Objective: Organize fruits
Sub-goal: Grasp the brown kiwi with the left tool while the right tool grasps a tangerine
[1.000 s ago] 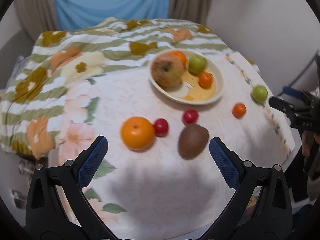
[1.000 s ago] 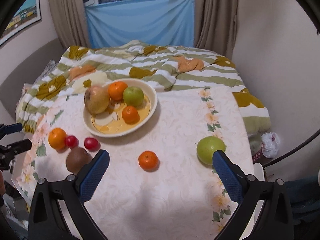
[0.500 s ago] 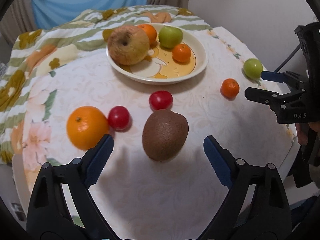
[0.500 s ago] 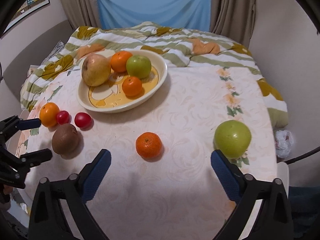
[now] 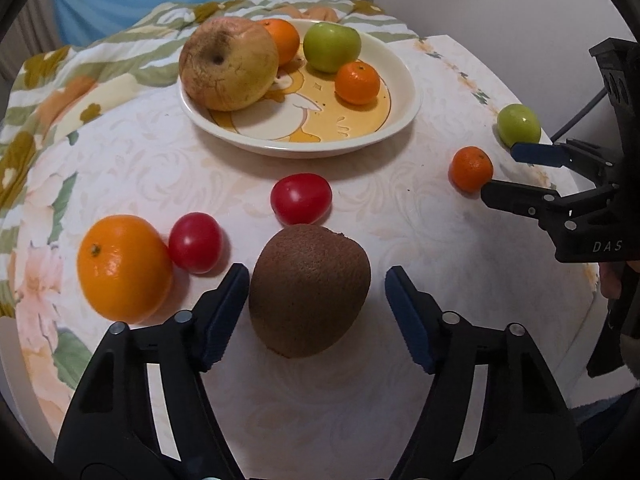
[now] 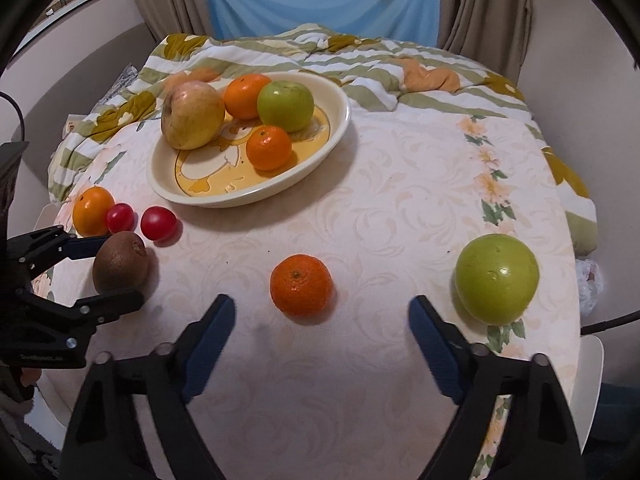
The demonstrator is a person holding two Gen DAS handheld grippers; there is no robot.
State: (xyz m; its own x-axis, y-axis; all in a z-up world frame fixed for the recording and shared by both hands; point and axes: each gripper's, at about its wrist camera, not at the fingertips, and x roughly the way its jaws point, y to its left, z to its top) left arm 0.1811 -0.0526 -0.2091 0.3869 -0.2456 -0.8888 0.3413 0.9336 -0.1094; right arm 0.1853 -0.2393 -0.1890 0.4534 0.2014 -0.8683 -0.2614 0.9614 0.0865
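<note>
Now my left gripper (image 5: 316, 304) straddles the kiwi (image 5: 309, 291) on the tablecloth, jaws apart; closing off-centre, I risk rolling it into the tomato (image 5: 301, 198).

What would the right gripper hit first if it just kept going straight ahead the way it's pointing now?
Most likely the small mandarin, which lies just ahead of the open right gripper, slightly left of center between its fingers. Beyond it is bare tablecloth. Depth is hard to judge in this fisheye view.
</note>
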